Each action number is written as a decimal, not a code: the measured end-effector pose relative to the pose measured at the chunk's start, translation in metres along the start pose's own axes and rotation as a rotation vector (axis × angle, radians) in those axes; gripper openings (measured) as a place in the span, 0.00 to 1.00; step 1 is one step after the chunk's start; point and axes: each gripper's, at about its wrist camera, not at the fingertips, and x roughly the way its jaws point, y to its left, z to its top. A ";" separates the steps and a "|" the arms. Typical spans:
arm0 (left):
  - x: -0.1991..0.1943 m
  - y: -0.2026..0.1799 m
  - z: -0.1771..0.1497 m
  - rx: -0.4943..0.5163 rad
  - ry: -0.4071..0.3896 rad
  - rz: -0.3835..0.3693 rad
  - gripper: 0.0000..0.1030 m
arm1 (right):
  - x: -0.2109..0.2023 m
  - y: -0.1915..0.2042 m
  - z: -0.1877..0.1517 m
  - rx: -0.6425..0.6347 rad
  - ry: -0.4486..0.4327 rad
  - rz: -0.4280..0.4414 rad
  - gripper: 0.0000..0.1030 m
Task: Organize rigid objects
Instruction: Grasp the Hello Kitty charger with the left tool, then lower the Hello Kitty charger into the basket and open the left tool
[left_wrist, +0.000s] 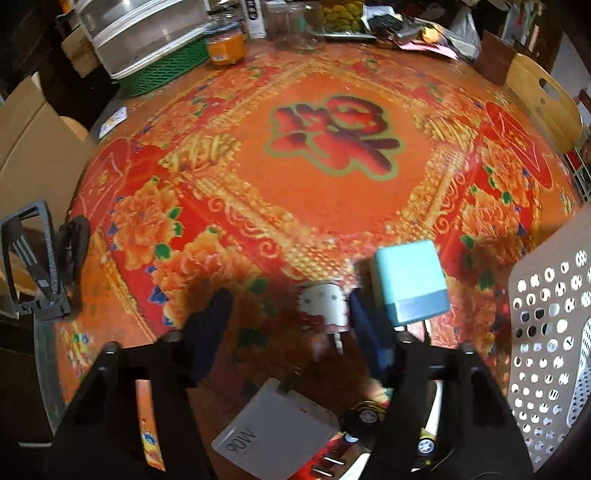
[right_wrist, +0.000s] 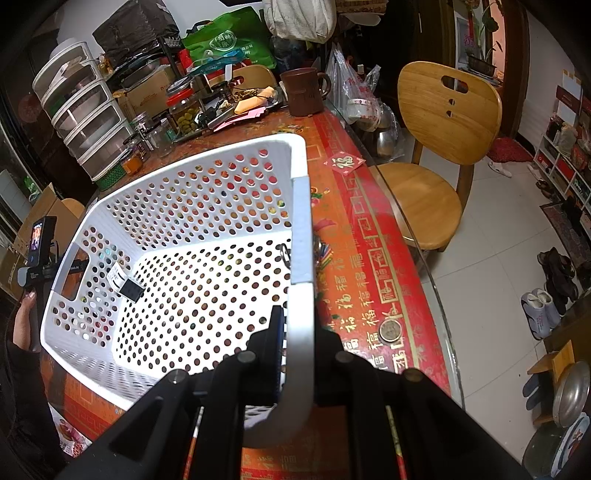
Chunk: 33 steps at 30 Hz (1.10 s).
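Note:
In the left wrist view my left gripper (left_wrist: 288, 325) points down at the red patterned table, jaws apart. A small white plug charger (left_wrist: 325, 306) lies between the fingers, and neither pad touches it. A light blue box (left_wrist: 410, 280) stands just outside the right finger. Nearer the camera lie a flat white adapter (left_wrist: 277, 428) and a small toy car (left_wrist: 369, 417). In the right wrist view my right gripper (right_wrist: 301, 336) is shut on the rim of the white perforated basket (right_wrist: 303, 236). A small black and white item (right_wrist: 125, 284) lies in the basket.
The basket wall (left_wrist: 546, 332) stands close on the right of the left gripper. A black stand (left_wrist: 37, 266) sits at the table's left edge. Jars, a mug (right_wrist: 303, 92) and stacked drawers (right_wrist: 81, 118) crowd the far side. A coin (right_wrist: 390, 329) lies beside the basket, and a wooden chair (right_wrist: 443, 147) stands beyond the table.

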 end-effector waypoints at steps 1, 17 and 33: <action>0.001 -0.001 0.000 0.005 0.000 -0.003 0.47 | 0.000 0.001 0.000 0.000 0.000 -0.001 0.10; -0.049 -0.006 -0.004 0.036 -0.110 0.046 0.25 | 0.001 0.002 -0.001 -0.003 0.002 0.000 0.10; -0.179 -0.189 -0.010 0.484 -0.230 0.005 0.25 | 0.000 0.001 0.001 -0.009 0.005 0.004 0.10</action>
